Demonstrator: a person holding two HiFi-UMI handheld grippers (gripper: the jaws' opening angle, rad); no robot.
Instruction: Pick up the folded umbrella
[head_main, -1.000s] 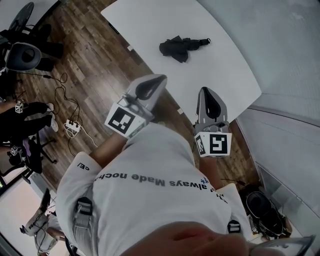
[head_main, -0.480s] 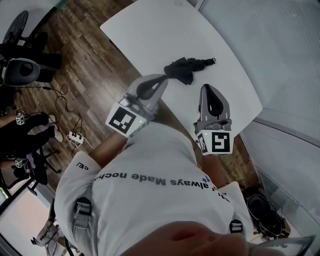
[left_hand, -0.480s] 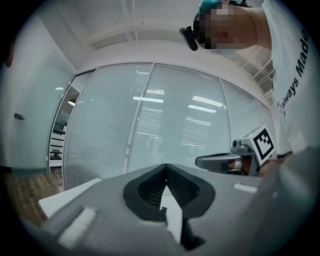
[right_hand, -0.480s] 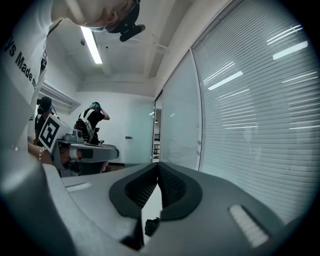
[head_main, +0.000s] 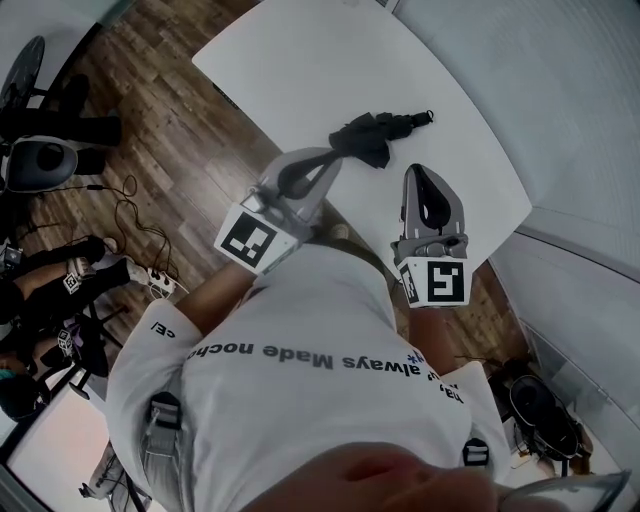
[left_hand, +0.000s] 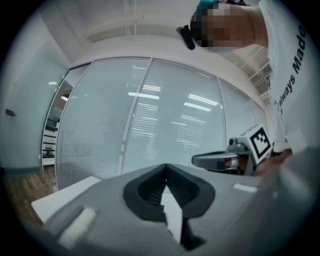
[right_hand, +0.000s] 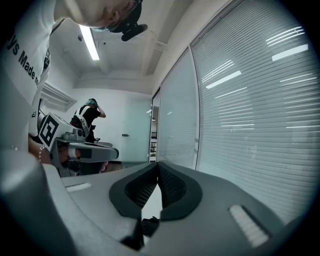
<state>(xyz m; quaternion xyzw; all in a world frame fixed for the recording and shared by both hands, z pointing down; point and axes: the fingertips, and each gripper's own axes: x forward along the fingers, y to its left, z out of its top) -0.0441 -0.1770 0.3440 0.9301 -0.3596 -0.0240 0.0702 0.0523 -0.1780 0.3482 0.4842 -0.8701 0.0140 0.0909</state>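
Observation:
The folded black umbrella (head_main: 375, 135) lies on the white table (head_main: 300, 60), its handle end pointing right. My left gripper (head_main: 332, 153) is held level at the table's near edge with its tips just left of the umbrella; its jaws are shut and empty. My right gripper (head_main: 416, 170) hangs a little right of and nearer than the umbrella, also shut and empty. In the left gripper view the shut tips (left_hand: 166, 165) meet, and the right gripper (left_hand: 220, 160) shows beside them. In the right gripper view a dark bit of umbrella (right_hand: 149, 225) shows below the shut tips (right_hand: 158, 164).
Wooden floor (head_main: 170, 150) lies left of the table, with cables and a power strip (head_main: 160, 283), chairs (head_main: 45, 160) and seated people's legs at the far left. Glass walls with blinds (right_hand: 250, 100) stand behind the table. A person (right_hand: 89, 117) stands in the background.
Both grippers have moved forward to the table's near edge. The umbrella now lies just ahead of the left gripper's tips; both grippers stayed shut.

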